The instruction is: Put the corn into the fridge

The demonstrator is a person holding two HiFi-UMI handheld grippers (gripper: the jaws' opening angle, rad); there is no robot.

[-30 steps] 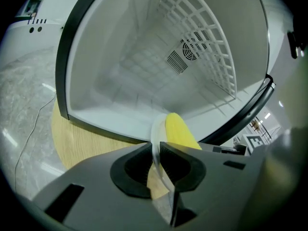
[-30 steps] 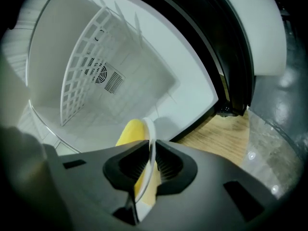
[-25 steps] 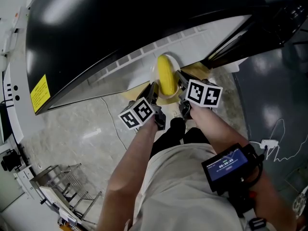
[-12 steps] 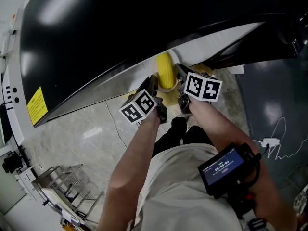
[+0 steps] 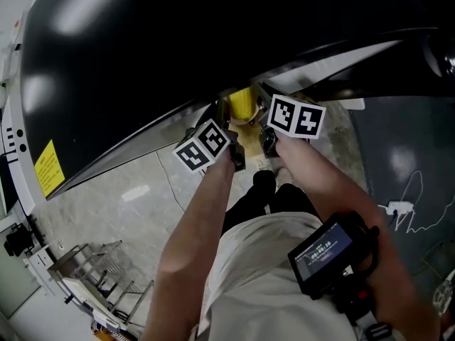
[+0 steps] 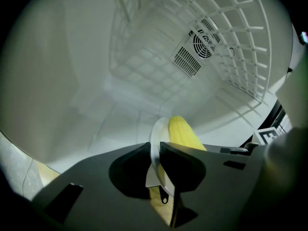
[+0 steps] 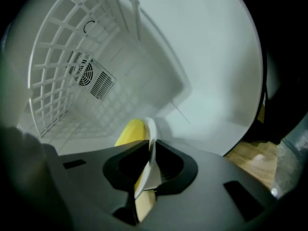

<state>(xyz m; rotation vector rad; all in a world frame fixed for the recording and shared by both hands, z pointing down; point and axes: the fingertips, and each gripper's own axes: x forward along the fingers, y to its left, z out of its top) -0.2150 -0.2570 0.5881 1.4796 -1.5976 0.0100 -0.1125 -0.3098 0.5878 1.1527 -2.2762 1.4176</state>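
A yellow corn cob (image 6: 185, 131) lies on a small white plate (image 6: 155, 141). Both grippers hold that plate by its rim. My left gripper (image 6: 156, 153) is shut on the plate's left edge, and my right gripper (image 7: 150, 158) is shut on the right edge of the plate (image 7: 152, 138), with the corn (image 7: 129, 130) just beyond. In the head view only the near end of the corn (image 5: 242, 104) shows between the left gripper (image 5: 226, 125) and right gripper (image 5: 263, 118); the rest is hidden under the black fridge (image 5: 178, 41). Plate and corn are inside the white fridge compartment.
A white wire shelf (image 6: 231, 47) and a fan vent (image 6: 195, 52) line the fridge's inside; the same wire shelf (image 7: 57, 57) shows in the right gripper view. A yellow sticker (image 5: 48, 168) is on the fridge. A metal rack (image 5: 92, 275) stands on the marble floor at lower left.
Both grippers have carried the plate and corn forward into the fridge. More of the corn is now hidden under the fridge's black top.
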